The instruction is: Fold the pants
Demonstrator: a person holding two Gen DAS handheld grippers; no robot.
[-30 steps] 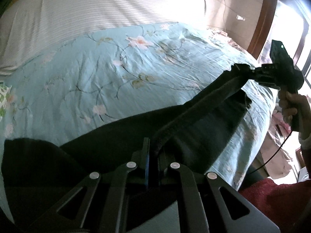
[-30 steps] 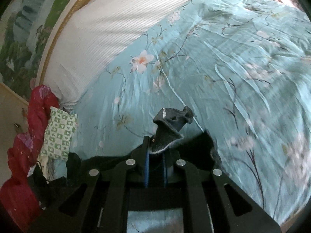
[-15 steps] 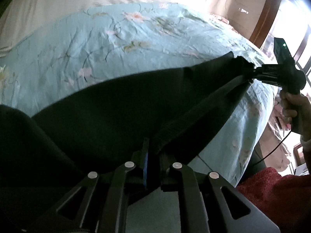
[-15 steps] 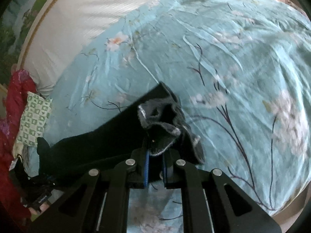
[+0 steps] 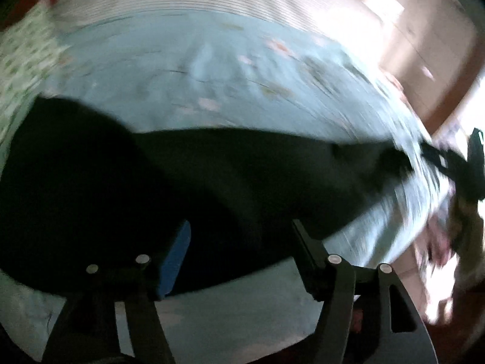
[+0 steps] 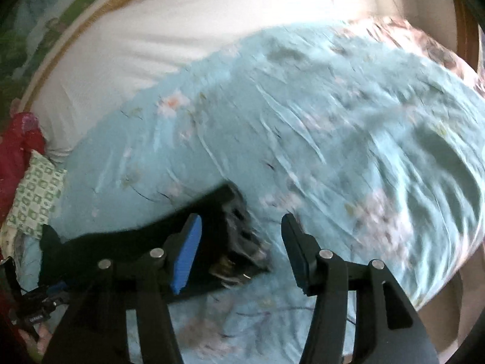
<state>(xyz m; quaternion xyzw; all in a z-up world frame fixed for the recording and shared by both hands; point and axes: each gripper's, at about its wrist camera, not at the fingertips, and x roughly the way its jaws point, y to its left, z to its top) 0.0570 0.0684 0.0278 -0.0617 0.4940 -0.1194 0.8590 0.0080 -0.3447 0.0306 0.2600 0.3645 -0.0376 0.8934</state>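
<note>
The black pants (image 5: 212, 188) lie spread flat across the light blue floral bedspread (image 5: 212, 69). My left gripper (image 5: 241, 236) is open just above their near edge, holding nothing. In the right wrist view the pants' end (image 6: 233, 242) lies bunched on the bed, and my right gripper (image 6: 241, 227) is open over it, empty. The right gripper also shows in the left wrist view (image 5: 466, 166) at the far right end of the pants. Both views are motion-blurred.
A white striped sheet (image 6: 166, 30) covers the head of the bed. A green patterned pillow (image 6: 33, 194) and red cloth (image 6: 15, 145) lie at the left edge. The bed's edge drops off at the right (image 5: 424, 242).
Both grippers have opened and let go of the pants. The pants, held stretched in the air before, now lie flat on the bed.
</note>
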